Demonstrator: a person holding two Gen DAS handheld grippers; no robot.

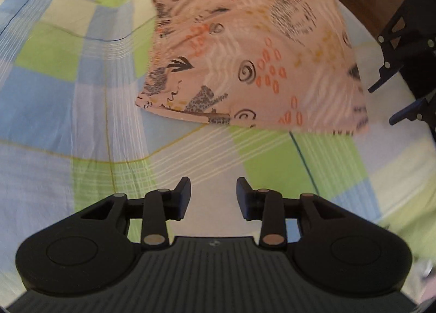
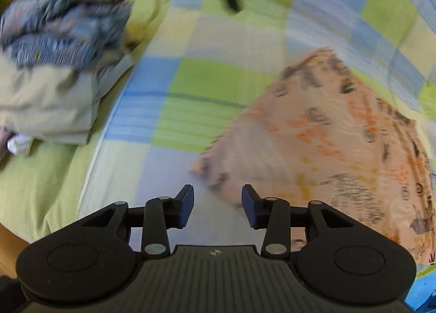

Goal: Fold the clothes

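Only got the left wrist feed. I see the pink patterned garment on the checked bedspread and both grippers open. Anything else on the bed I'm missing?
Observer: Yes. The right wrist view shows a pile of folded clothes off to its left, beyond the pink patterned garment.
Operator: What's in the pile?
Observer: A blue-grey patterned piece lies on top of a beige one. It is too blurred to say more.
Operator: Is the pile on the checked bedspread too?
Observer: Partly; it also lies over a plain green sheet beside the checked bedspread.
Operator: Right gripper touching the garment?
Observer: No. The right gripper is open with nothing between its fingers; the garment's corner lies just ahead.
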